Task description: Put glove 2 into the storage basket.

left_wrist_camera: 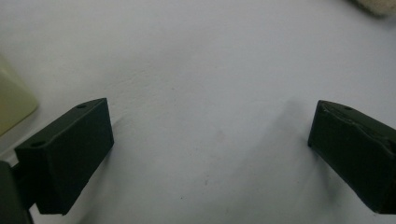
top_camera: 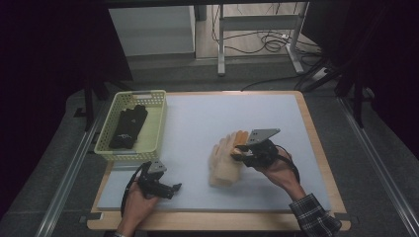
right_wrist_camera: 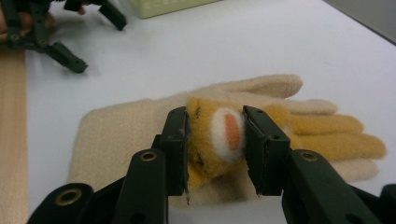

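**Right gripper pinches orange glove over cream one; left idles open**

Basket [top_camera: 157, 129] at far left holds a dark glove [top_camera: 129, 126]; prob. the drop-off spot, so it sits well clear of both sets of fingers, beyond the left gripper [top_camera: 174, 187].

Left gripper rests low on the mat [top_camera: 207, 113] near the front edge w/ jaws spread wide; in the left gripper view the fingers [left_wrist_camera: 70, 158] stand far apart w/ bare mat between them, nothing held; looks parked, kept out of the way till needed; a cream scrap shows off past the far fingertip.

Cream glove [right_wrist_camera: 135, 128] lies flat on the mat, cuff toward the person, just under and beyond the right fingers; it's not gripped, only lying there.

Right gripper [right_wrist_camera: 215, 149] is closed partway on the orange glove [right_wrist_camera: 327, 135]; pads squeeze a bunched fold w/ a white-and-orange patch between them; rest of that glove trails out past the fingertips, draped on the cream one; pinching a fold rather than the whole width prob. lets it peel the top glove off w/o dragging the lower one.

Hand [top_camera: 276, 170] holds the gripper angled down from the right.
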Available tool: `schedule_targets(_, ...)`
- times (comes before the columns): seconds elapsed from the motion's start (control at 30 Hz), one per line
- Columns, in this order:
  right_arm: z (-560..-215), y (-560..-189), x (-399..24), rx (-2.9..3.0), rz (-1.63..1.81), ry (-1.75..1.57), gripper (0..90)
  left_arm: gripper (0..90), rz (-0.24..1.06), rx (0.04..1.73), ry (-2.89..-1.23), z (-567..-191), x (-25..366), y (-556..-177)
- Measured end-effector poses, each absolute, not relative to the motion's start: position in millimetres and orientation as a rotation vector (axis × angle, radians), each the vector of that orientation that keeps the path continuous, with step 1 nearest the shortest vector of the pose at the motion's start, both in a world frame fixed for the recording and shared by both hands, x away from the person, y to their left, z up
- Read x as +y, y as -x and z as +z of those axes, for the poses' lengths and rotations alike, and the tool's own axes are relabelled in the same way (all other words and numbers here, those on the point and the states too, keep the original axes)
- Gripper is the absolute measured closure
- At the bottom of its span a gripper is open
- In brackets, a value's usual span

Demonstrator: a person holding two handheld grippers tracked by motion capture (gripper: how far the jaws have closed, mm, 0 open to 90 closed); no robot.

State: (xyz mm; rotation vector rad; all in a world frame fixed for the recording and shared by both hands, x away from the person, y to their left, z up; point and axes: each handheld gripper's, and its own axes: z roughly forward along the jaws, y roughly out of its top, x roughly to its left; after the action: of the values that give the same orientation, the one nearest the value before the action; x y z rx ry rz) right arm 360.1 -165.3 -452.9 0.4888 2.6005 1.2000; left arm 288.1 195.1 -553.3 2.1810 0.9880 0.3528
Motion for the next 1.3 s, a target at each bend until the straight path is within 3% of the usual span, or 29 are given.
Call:
schedule_targets(0.6, -484, -377, -130, 2.711, 1.128, -0.352, 60.9, 0.3, 0.353, 0.986, -2.185, -553, 195, -288)
schedule_targets(0.8, -494, -380, -131, 2.718, 1.123, -0.434, 51.7, 0.3, 0.351, 0.989, -2.181, -553, 195, -288)
schedule_targets(0.83, -492, -379, -134, 2.704, 1.144, -0.492, 43.9, 0.4, 0.350, 0.991, -2.181, -553, 195, -288)
schedule_targets(0.97, -486, -378, -144, 2.683, 1.187, -0.583, 41.0, 0.3, 0.350, 0.990, -2.181, -553, 195, -288)
schedule_targets(1.1, -480, -377, -162, 2.646, 1.225, -0.663, 46.6, 0.3, 0.351, 0.990, -2.180, -553, 195, -288)
schedule_targets(1.2, -481, -373, -174, 2.627, 1.210, -0.698, 58.3, 0.4, 0.350, 0.990, -2.181, -553, 195, -288)
schedule_targets(1.23, -481, -373, -174, 2.627, 1.210, -0.698, 58.3, 0.3, 0.350, 0.990, -2.181, -553, 195, -288)
schedule_targets(1.27, -483, -369, -179, 2.622, 1.202, -0.716, 66.7, 0.3, 0.350, 0.990, -2.181, -553, 195, -288)
schedule_targets(1.3, -485, -367, -181, 2.621, 1.199, -0.729, 69.7, 0.4, 0.350, 0.990, -2.181, -553, 195, -288)
